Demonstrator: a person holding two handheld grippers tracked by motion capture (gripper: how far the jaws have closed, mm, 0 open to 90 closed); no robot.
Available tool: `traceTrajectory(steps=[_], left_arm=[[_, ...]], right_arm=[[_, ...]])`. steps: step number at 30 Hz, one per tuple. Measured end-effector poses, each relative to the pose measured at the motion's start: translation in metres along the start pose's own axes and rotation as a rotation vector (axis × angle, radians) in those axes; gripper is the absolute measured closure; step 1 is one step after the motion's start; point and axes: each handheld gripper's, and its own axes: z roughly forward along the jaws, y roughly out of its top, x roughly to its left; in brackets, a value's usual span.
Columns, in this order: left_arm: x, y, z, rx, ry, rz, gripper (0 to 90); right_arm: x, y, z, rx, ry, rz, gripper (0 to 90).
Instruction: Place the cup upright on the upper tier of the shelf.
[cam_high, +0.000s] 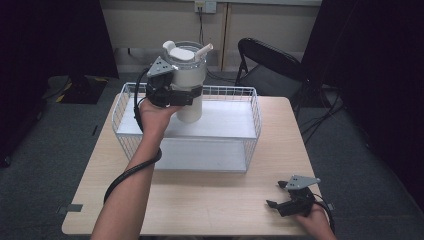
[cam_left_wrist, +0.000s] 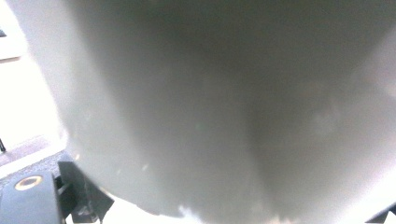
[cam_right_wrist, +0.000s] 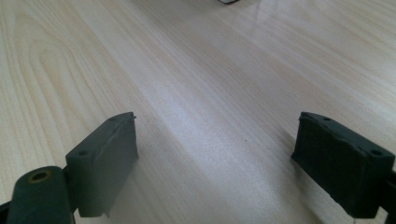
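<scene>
A white tumbler (cam_high: 190, 75) with a clear lid and a straw stands upright over the top shelf of a white wire rack (cam_high: 254, 107). My left gripper (cam_high: 187, 96) is shut on its body at mid height, coming in from the left. I cannot tell whether the base touches the shelf. In the left gripper view the tumbler's wall (cam_left_wrist: 224, 107) sits blurred right against the camera. My right gripper (cam_high: 276, 194) rests low over the wooden table (cam_high: 210, 200) near its front right corner. It is open (cam_right_wrist: 217, 154), with bare wood between its jaws.
The rack covers the back half of the table and has a lower shelf (cam_high: 200, 155) in front. A black folding chair (cam_high: 270, 65) stands behind the table at the right. Dark curtains hang at both sides.
</scene>
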Motion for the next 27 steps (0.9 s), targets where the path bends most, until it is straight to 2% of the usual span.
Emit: traceTrajectory(steps=[9, 15, 19, 27], left_arm=[[0.000, -0.004, 0.001, -0.027, 0.003, -0.005, 9.5], [0.002, -0.006, 0.001, -0.020, -0.012, -0.010, 9.0], [0.003, -0.009, 0.000, -0.030, -0.020, -0.029, 8.5], [0.004, -0.012, -0.001, -0.018, -0.028, -0.062, 7.5]], right_arm=[[0.000, 0.000, 0.000, 0.000, 0.000, 0.000, 12.6], [0.000, 0.000, 0.000, 0.000, 0.000, 0.000, 12.6], [0.000, 0.000, 0.000, 0.000, 0.000, 0.000, 12.6], [0.000, 0.000, 0.000, 0.000, 0.000, 0.000, 12.6]])
